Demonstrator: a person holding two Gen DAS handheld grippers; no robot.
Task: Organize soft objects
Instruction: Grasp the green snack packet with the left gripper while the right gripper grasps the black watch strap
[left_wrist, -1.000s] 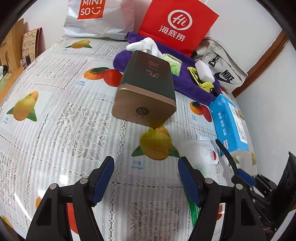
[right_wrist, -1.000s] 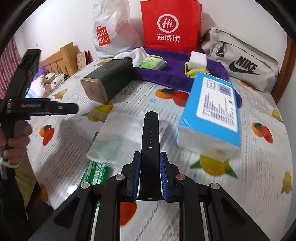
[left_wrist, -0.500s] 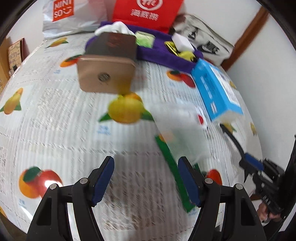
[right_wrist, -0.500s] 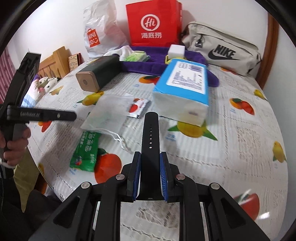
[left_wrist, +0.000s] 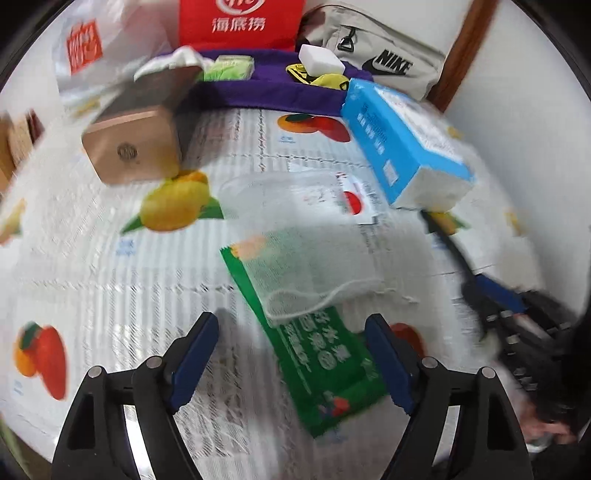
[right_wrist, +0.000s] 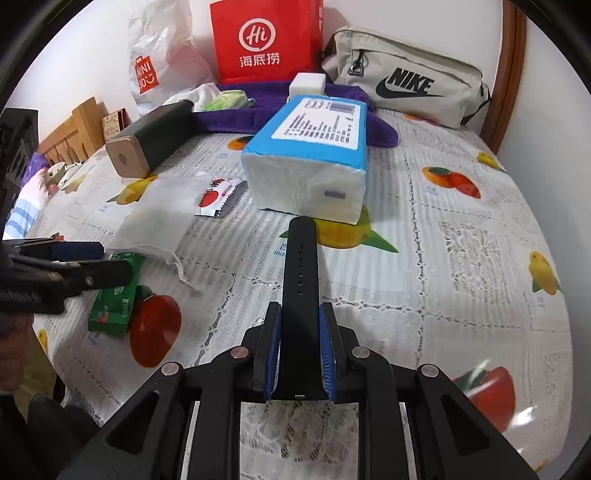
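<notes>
Since a second ago the left gripper (left_wrist: 291, 354) is swinging away from the gold-ended box (left_wrist: 133, 147), now up left in its view, and is hanging over the green packet (left_wrist: 325, 365) and the white mesh pouch (left_wrist: 310, 254). Its jaws are opening wide; the packet's lower end is showing in the gap between them, but the pads are pressing on nothing. Left view is blurring from motion.

Right gripper (right_wrist: 300, 354) is clamping a black watch strap (right_wrist: 301, 273) near its base, jaws nearly closed on it, strap sticking out forward over the fruit-print tablecloth (right_wrist: 461, 236). Its tip is pointing at the blue tissue pack (right_wrist: 314, 155), which is now sitting nearer in this view than before.

Mesh pouch is lying flat on the cloth, overlapping the top of the green packet, drawstring trailing to the right. A small red-and-white sachet (right_wrist: 219, 194) is lying between pouch and tissue pack. Purple towel (right_wrist: 236, 118) is lying at the back with a white block (right_wrist: 307, 84), a green wipes pack (right_wrist: 227, 100) and white cloth (right_wrist: 199, 94) on it. Red paper bag (right_wrist: 266, 40), white plastic bag (right_wrist: 162, 62) and grey sling bag (right_wrist: 402, 83) are standing against the wall.
</notes>
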